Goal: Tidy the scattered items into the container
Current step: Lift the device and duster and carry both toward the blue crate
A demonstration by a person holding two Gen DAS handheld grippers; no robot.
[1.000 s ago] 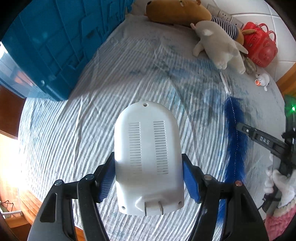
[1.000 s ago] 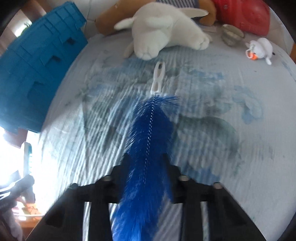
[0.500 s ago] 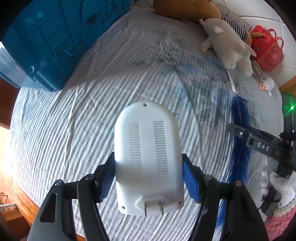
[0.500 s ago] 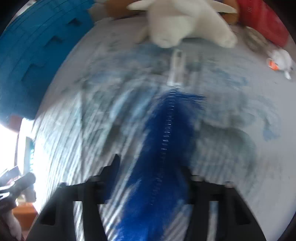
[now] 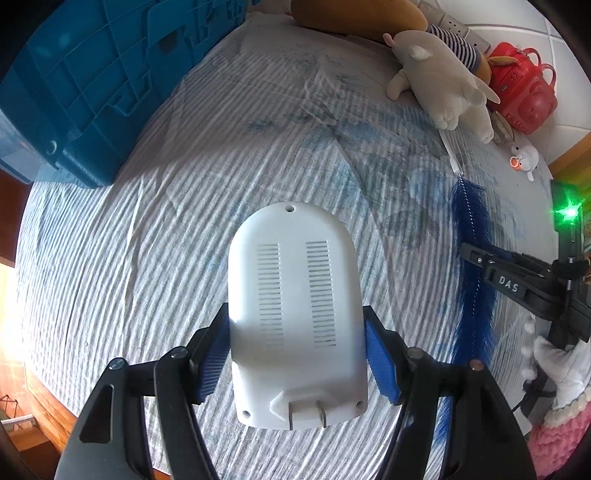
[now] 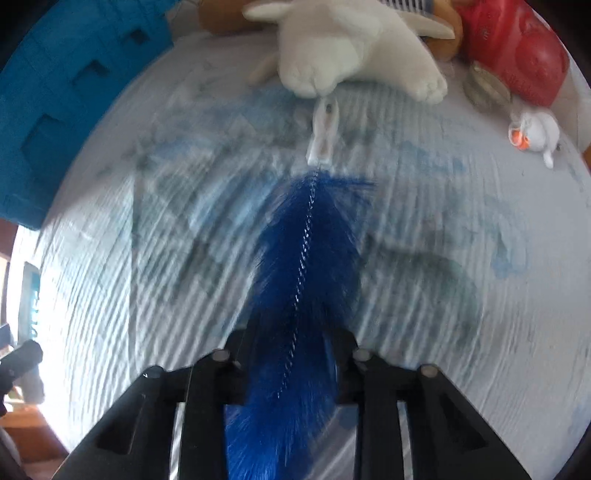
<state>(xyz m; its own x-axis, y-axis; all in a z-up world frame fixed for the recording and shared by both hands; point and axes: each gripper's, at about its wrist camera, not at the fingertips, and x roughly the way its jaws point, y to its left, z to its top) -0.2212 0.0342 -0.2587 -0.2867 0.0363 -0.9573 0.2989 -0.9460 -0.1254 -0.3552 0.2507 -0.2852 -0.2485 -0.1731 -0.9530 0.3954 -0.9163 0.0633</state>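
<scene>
While your right tool (image 6: 291,347) is closing again around the blue brush (image 6: 299,280) after springing open, your left tool (image 5: 295,354) keeps the white plug-in device (image 5: 295,295) clamped. Neither has reached the blue crate (image 5: 92,85).

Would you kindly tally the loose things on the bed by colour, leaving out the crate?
White: 3 — plug-in device, plush rabbit, small toy
Blue: 1 — bottle brush
Red: 1 — toy bag
Brown: 1 — plush animal
Total: 6

Smooth matt plastic device (image 5: 295,314), crinkled cloth (image 5: 184,221)
</scene>
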